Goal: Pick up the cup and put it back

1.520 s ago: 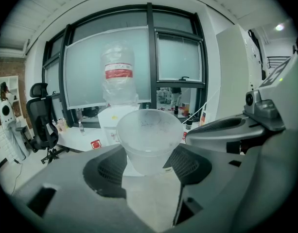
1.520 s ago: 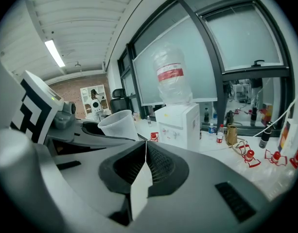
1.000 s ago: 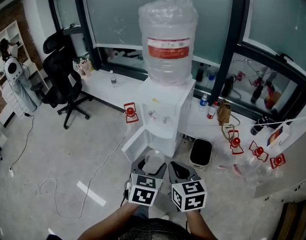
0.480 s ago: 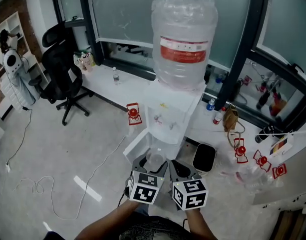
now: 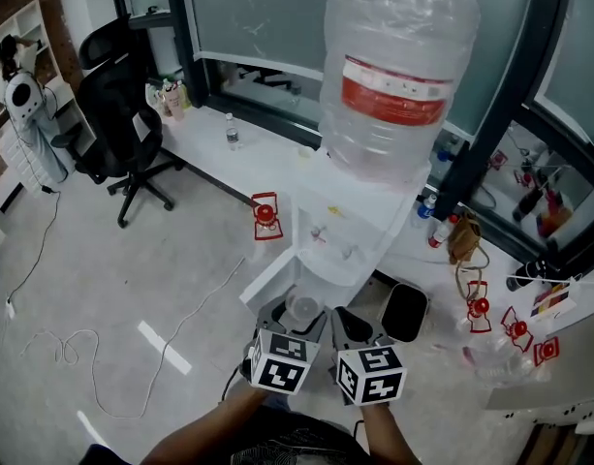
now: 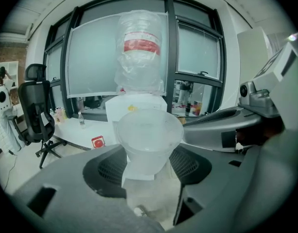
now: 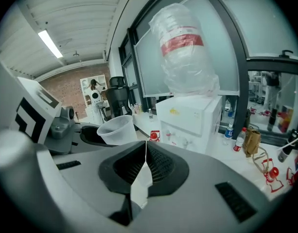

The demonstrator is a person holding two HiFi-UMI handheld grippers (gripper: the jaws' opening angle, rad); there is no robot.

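A clear plastic cup (image 6: 148, 142) stands upright between the jaws of my left gripper (image 6: 149, 154), which is shut on it. In the head view the cup (image 5: 301, 310) and left gripper (image 5: 297, 320) are low in the middle, just in front of the white water dispenser (image 5: 347, 229) with its big bottle (image 5: 398, 66). My right gripper (image 5: 351, 327) is beside the left one, its jaws shut together on nothing (image 7: 145, 152). The right gripper view shows the cup (image 7: 117, 128) at its left and the dispenser (image 7: 190, 120) ahead.
The dispenser's lower door (image 5: 269, 277) hangs open to the left. A black bin (image 5: 405, 311) stands right of it. Red-tagged items (image 5: 265, 215) lie on the floor, and a black office chair (image 5: 122, 129) and a loose cable (image 5: 83, 347) are to the left.
The view has closed in on the dispenser, whose bottle now looms larger and further right. Both grippers keep their places low in the frame, the cup still held.
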